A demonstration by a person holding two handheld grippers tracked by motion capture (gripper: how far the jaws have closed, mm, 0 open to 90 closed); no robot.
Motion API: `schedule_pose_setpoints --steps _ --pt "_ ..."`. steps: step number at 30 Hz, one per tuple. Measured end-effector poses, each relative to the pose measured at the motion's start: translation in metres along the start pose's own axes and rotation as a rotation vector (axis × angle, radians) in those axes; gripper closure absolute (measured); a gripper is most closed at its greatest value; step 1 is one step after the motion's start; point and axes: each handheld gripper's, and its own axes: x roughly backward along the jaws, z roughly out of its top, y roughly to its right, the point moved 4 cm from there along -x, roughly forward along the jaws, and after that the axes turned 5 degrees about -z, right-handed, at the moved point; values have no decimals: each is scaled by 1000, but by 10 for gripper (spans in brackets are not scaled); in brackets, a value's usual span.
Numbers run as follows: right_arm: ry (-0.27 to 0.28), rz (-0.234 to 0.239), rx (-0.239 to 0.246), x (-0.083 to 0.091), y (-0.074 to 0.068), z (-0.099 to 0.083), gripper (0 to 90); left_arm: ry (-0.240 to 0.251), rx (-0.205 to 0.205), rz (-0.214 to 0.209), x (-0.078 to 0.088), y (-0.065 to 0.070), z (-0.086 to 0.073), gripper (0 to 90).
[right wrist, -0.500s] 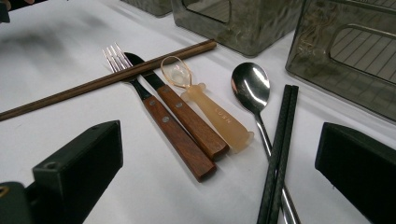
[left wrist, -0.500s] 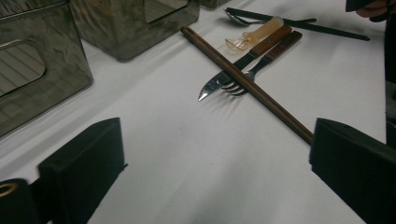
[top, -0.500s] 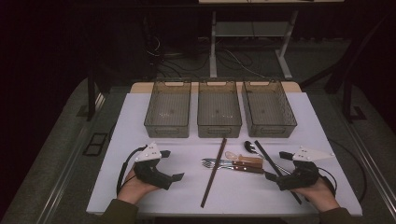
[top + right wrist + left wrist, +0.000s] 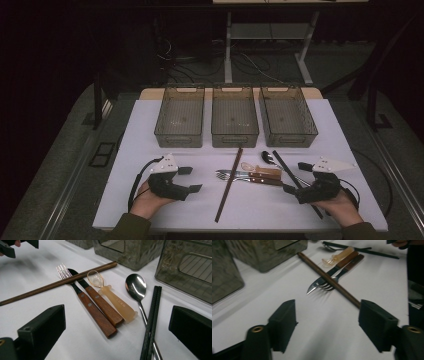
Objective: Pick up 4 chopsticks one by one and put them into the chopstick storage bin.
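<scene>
Left gripper (image 4: 190,179) edged slightly to the right in the high view, toward the brown chopstick (image 4: 229,184); shift small, jaw tips ended a little nearer the chopstick; left gripper view was motion-blurred, consistent with the hand moving; no other change noted between the two high-view pictures.

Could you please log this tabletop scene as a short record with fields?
surface: white table
bins: three clear bins in a row, apparently empty
cutlery: brown chopsticks, wooden-handled fork and knife, translucent small spoon, metal spoon, black chopsticks
left gripper: open, holding nothing
right gripper: open, holding nothing, beside the black chopsticks
</scene>
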Motion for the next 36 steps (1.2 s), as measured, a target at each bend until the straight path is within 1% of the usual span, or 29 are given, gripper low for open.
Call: schedule_pose_setpoints --steps 2,3,5,6,7,8,9,10,12,13,14,17,20,22,24,25,26,29,30,32,33,35,36 --pt "3 2 -2 0 0 1 5 -4 -2 -17 -2 3 1 390" --pt "9 2 -6 0 0 2 6 -4 -2 -17 -2 3 1 424" --pt "9 -4 -11 -1 1 2 5 -10 -2 -43 -5 6 2 473" --pt "8 -10 -9 -1 2 2 5 -7 -2 -55 -6 7 3 512" --pt "8 -10 -9 -1 2 2 5 -7 -2 -55 -6 7 3 550" --pt "9 -9 -14 -1 2 2 6 -5 -6 -67 -9 9 5 584" --pt "11 -10 -14 -1 2 2 6 -5 -6 -67 -9 9 5 628" --pt "10 -11 -13 -1 2 2 5 -6 -17 -60 -11 12 7 663" --pt "8 -12 -13 -1 3 2 6 -9 -18 -72 -15 13 8 749" --pt "7 -11 -15 -1 3 2 5 -17 -12 -71 -16 14 9 781" --pt "5 -10 -16 -1 2 2 6 -18 -15 -71 -17 15 10 812" --pt "5 -11 -13 -1 2 2 5 -10 -12 -99 -20 19 13 890" --pt "6 -12 -12 -2 2 2 6 -14 -14 -122 -26 22 14 899" --pt "4 -12 -13 -2 2 2 6 -17 -12 -128 -28 24 15 898" --pt "4 -12 -16 -2 2 2 5 -43 -20 -142 -37 28 14 898" --pt "5 -12 -16 -2 2 2 6 -43 -20 -142 -37 28 14 899" --pt "3 -14 -18 -2 2 2 6 -56 -29 -151 -44 32 15 899" --pt "2 -16 -21 -2 2 2 5 -86 -41 -159 -52 36 15 899" --pt "2 -16 -21 -2 2 2 5 -86 -41 -159 -52 36 15 899" --pt "2 -18 -23 -2 2 2 6 -106 -51 -166 -57 39 15 899" --pt "3 -18 -22 -2 2 2 5 -127 -58 -174 -63 42 14 899" --pt "4 -17 -22 -2 2 2 5 -131 -57 -178 -66 44 13 899" --pt "5 -18 -22 -2 2 2 5 -148 -66 -186 -71 47 13 899"
